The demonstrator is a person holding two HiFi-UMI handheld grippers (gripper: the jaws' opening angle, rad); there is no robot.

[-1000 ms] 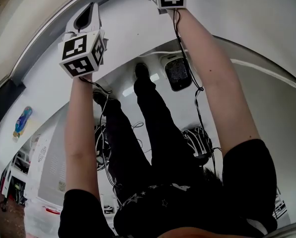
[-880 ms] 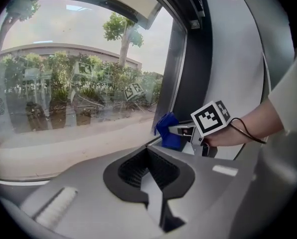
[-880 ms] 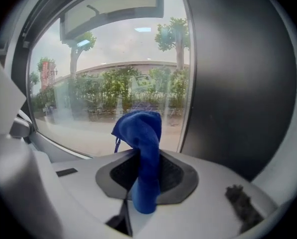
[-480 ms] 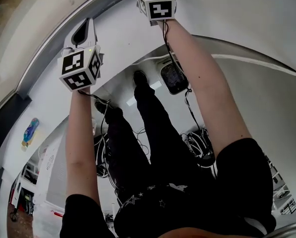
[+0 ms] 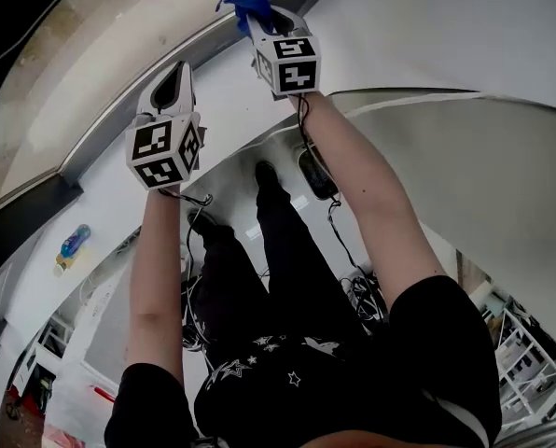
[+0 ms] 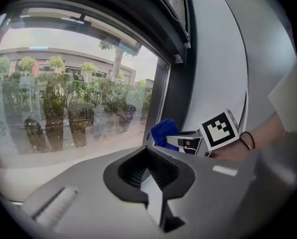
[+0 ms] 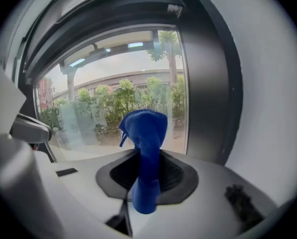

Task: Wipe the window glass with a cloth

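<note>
A: Right gripper (image 7: 147,185), how was it recorded?

B: Jaws were noted clamped on the blue cloth (image 7: 144,133). The cloth was held upright before the window glass (image 7: 113,103), by the dark frame post (image 7: 208,83) at the glass's edge. Contact with the glass could not be confirmed.

A: Left gripper (image 6: 149,178)?

B: Jaws were logged pressed together, with nothing between them. It was pointed at the glass, short of it.

- My left gripper (image 5: 173,87) is raised on an extended left forearm (image 5: 153,269), with its jaws together and nothing between them.
- My right gripper (image 5: 267,28) is raised beside it, with its jaws clamped on a blue cloth (image 5: 250,0).
- My right forearm (image 5: 371,189) is extended and bare, like the left.
</note>
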